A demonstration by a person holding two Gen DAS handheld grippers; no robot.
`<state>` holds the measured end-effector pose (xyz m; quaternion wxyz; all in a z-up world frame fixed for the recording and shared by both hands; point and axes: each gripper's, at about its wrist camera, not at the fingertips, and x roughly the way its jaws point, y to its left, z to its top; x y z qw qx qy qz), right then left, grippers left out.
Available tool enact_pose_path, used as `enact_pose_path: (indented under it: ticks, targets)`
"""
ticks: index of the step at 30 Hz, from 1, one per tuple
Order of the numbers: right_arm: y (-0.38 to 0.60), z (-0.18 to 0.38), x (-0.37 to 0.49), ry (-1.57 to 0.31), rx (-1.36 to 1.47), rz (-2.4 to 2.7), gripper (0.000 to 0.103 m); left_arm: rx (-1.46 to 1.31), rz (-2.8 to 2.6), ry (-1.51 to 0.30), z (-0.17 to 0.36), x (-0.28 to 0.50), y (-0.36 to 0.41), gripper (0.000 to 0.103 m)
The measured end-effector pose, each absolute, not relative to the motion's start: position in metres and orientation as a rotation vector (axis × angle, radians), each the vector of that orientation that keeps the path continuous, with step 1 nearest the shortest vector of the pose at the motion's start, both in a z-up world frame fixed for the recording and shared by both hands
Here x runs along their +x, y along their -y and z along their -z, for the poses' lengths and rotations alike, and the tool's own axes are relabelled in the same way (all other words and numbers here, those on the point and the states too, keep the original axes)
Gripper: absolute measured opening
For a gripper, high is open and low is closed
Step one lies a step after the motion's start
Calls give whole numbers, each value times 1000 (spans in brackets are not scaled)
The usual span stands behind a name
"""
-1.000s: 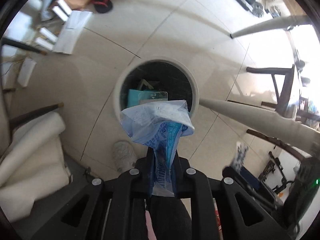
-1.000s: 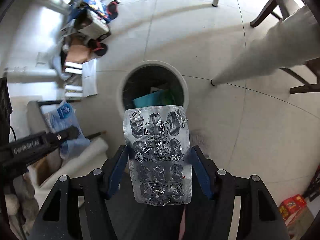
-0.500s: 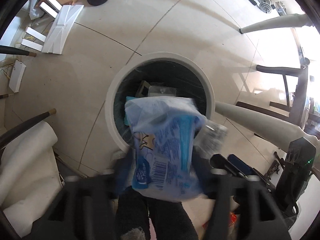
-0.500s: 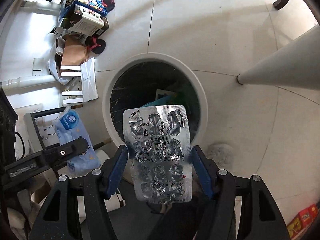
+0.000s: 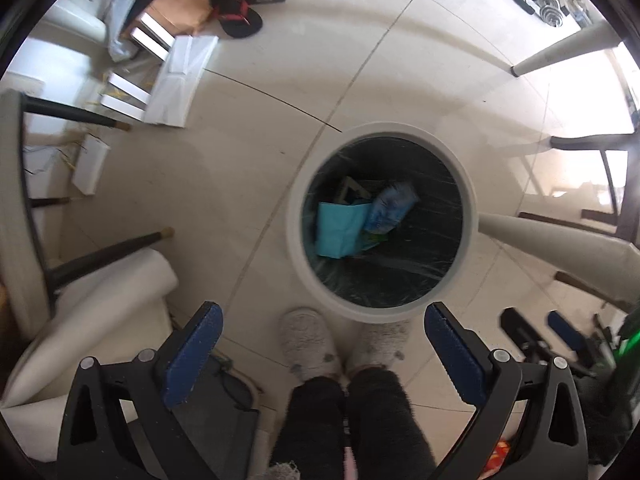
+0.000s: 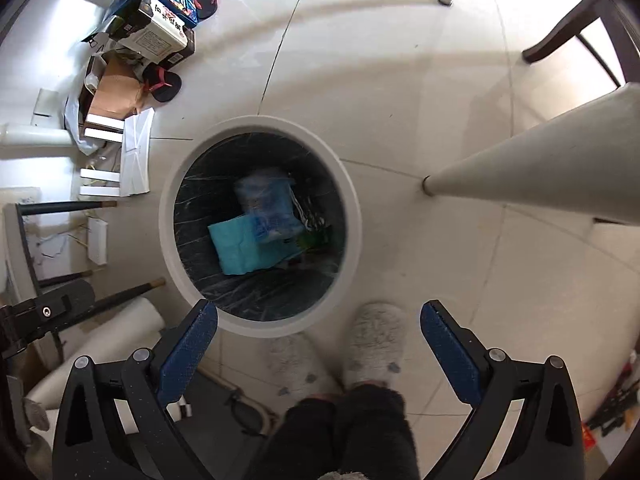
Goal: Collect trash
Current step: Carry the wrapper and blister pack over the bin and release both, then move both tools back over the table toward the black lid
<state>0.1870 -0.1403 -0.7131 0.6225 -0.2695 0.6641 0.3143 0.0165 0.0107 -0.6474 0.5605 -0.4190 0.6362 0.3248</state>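
Observation:
A round white trash bin (image 5: 294,240) with a black liner stands on the tiled floor below both grippers; it also shows in the right wrist view (image 6: 352,208). Inside lie a blue-and-white plastic wrapper (image 5: 390,206) (image 6: 268,204) and a teal packet (image 5: 340,230) (image 6: 236,246). The blister pack is hard to pick out among the trash. My left gripper (image 5: 322,328) is wide open and empty above the bin's near rim. My right gripper (image 6: 318,328) is wide open and empty too.
The person's grey slippers (image 5: 306,342) (image 6: 376,344) stand at the bin's near side. A white table leg (image 6: 532,164) slants at the right. Boxes, papers and sandals (image 6: 152,40) clutter the far left. Chair legs (image 5: 100,250) and a white roll (image 5: 100,308) lie left.
My left gripper opened and dropped the blue-and-white wrapper into the bin. My right gripper opened and let go of the silver blister pack. Both grippers now hang empty.

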Motion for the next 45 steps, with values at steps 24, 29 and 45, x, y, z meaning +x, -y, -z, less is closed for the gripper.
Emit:
enact_pose_path:
  ticks: [24,29,45]
  targets:
    - [181,458,128,-1422,-640,-771,102,-835,-789,-1476,432,-38,42,103]
    - [189,394,116,-1411,-618,-789,102,-815,-775,-1423,375,-47,49,103]
    - [165,227,156,-1367,-387,-856,102,-626,-951,-1120,221,0,-8,103]
